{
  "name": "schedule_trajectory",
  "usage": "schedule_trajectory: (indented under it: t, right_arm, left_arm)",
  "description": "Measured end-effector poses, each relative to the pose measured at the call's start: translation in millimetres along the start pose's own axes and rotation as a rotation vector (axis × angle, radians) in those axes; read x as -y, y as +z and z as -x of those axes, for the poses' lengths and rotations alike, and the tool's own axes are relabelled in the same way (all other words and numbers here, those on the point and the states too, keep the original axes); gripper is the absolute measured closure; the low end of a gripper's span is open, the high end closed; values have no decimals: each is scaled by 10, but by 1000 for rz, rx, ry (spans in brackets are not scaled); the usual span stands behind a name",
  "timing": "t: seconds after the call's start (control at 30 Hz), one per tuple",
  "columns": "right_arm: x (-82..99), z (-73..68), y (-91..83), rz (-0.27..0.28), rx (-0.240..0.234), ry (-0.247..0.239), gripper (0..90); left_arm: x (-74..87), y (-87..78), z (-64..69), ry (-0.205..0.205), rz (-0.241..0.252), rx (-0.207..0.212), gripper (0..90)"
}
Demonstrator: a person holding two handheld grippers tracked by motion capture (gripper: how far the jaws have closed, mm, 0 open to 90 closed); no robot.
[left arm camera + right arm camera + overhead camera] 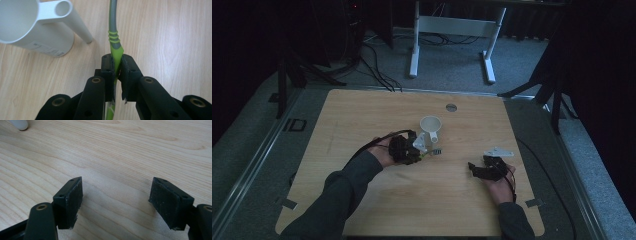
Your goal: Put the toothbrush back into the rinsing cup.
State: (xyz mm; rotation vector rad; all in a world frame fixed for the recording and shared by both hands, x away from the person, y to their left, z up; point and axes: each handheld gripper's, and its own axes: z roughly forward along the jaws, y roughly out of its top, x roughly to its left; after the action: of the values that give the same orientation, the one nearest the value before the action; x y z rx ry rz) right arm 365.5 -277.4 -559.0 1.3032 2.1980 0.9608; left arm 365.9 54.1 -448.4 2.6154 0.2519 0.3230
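A white cup (430, 124) with a long hollow handle (72, 20) stands on the wooden table (362, 115) just left of centre. My left gripper (424, 151) lies on the table right in front of it, shut on a slim green and grey tool (114, 37). The tool's green part is pinched between the pads, and its grey shaft runs forward past the cup's handle tip. My right gripper (473, 168) rests low over bare wood at the right; its jaws stand wide apart with nothing between them. In the right gripper view, the gripper (117, 192) has a white rounded tip (20, 124) at the far top left.
A grey round grommet (451, 107) is set in the table's far edge. Beyond the table a white desk frame (452, 30) stands on the carpet with black cables (377, 70) beside it. Dark stand legs (282, 85) flank the table at both far corners.
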Motion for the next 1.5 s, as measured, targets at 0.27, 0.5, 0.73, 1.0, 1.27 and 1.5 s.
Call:
schedule_trajectory:
  t: [0.27,0.5,0.73,1.0,1.27,1.5]
  right_arm:
    - [0,1,0,1,0,-1,263]
    - [0,1,0,1,0,-1,263]
    - [0,1,0,0,0,-1,263]
    - [0,1,-1,-1,0,-2,263]
    - [0,0,-1,-1,0,0,263]
    - [0,1,0,-1,0,-1,262]
  left_arm:
    - [46,-15,-45,-57,28,-24,819]
    - [27,-28,-61,-84,60,-49,819]
    - [8,-69,-75,-116,112,-77,819]
    - [-3,-71,-81,-133,139,-111,819]
    - [-15,-93,-91,-158,178,-135,819]
    - [-21,-106,-105,-185,211,-150,819]
